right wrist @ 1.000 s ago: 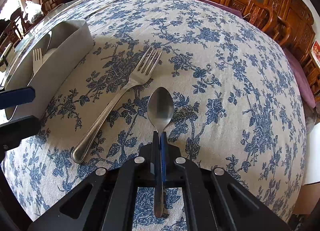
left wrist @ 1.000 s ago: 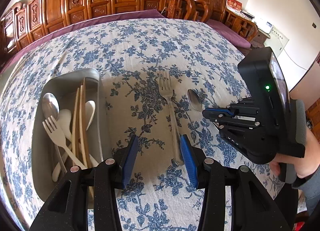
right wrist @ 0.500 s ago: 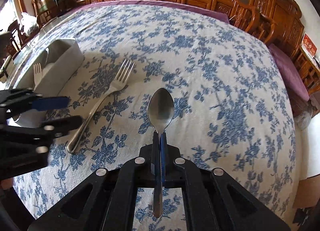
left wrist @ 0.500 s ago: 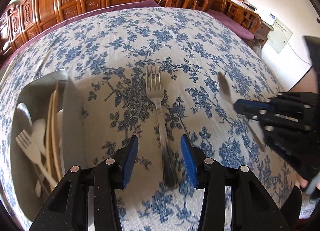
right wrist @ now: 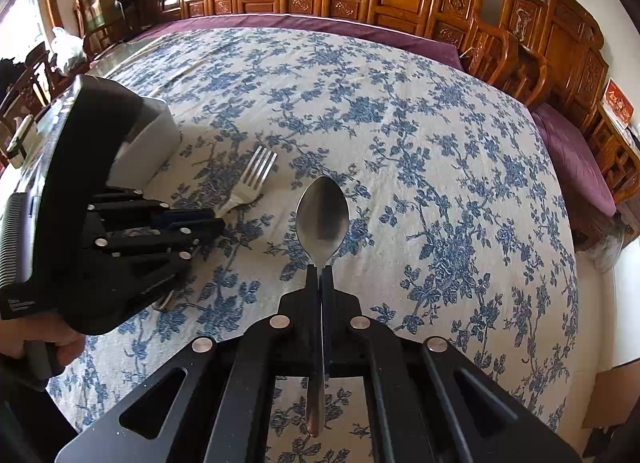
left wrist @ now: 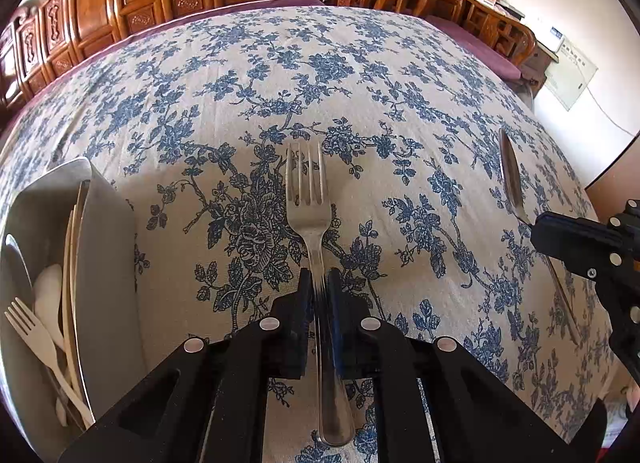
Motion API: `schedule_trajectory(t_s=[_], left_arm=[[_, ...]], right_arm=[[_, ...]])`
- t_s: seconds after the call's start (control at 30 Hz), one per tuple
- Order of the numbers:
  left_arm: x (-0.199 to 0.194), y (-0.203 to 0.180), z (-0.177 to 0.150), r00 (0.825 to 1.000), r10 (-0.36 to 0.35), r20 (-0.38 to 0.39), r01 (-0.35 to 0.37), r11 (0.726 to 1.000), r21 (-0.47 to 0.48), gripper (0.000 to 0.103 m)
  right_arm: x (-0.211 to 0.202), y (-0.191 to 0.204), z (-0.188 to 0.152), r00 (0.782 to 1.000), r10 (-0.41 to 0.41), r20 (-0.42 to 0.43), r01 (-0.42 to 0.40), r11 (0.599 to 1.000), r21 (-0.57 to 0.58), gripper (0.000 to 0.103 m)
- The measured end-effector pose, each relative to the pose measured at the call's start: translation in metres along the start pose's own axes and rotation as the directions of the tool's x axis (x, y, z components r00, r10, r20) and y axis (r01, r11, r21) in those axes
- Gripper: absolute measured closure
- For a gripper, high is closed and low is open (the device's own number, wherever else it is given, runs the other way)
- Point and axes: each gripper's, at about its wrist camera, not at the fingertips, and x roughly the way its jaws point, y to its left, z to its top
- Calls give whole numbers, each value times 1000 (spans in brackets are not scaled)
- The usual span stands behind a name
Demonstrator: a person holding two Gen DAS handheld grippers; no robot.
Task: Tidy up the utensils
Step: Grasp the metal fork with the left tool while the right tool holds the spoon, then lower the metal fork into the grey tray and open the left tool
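From your left wrist, the left claw [left wrist: 318,283] has just been closing and now clenches the handle of the metal fork [left wrist: 310,223], pads pressed on either side of the neck. The fork lies flat on the table [left wrist: 360,83], tines pointing to the far side, the handle end sticking out behind the pads toward you. At the left edge sits the grey tray [left wrist: 108,263], holding a white plastic fork [left wrist: 30,327], a white spoon [left wrist: 48,291], a metal spoon at its outer edge and pale chopsticks [left wrist: 74,263] along its right wall. At the right edge you see the right claw [left wrist: 536,225] gripping the spoon [left wrist: 510,175], whose bowl shows edge-on above the cloth.

From your right wrist, the right claw [right wrist: 320,271] is clamped tight on the neck of the spoon [right wrist: 322,219]. The bowl faces the camera and points to the far side, the handle tip hangs below the pads, and the spoon looks lifted clear of the table [right wrist: 440,143]. To the left, the left claw [right wrist: 214,221] sits low over the fork [right wrist: 254,179], with only the tines and the handle end showing past it. A hand [right wrist: 44,339] grips that tool's handle near the lower left edge. The tray [right wrist: 148,143] stands just beyond, mostly hidden by the tool's body.
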Motion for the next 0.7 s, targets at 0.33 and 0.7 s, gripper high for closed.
schedule_trajectory(t_s=[0.33,0.7], left_arm=[[-47,19,-9,998,6,63,-5,1000,-15,97],[-112,45,-9,989,31,142,-29,999,-21,97]], right_arm=[[-17,27,10,999,13,32,-12,999,-33,100],[-41,60,26,997,26,74,-20,997,-71,100]])
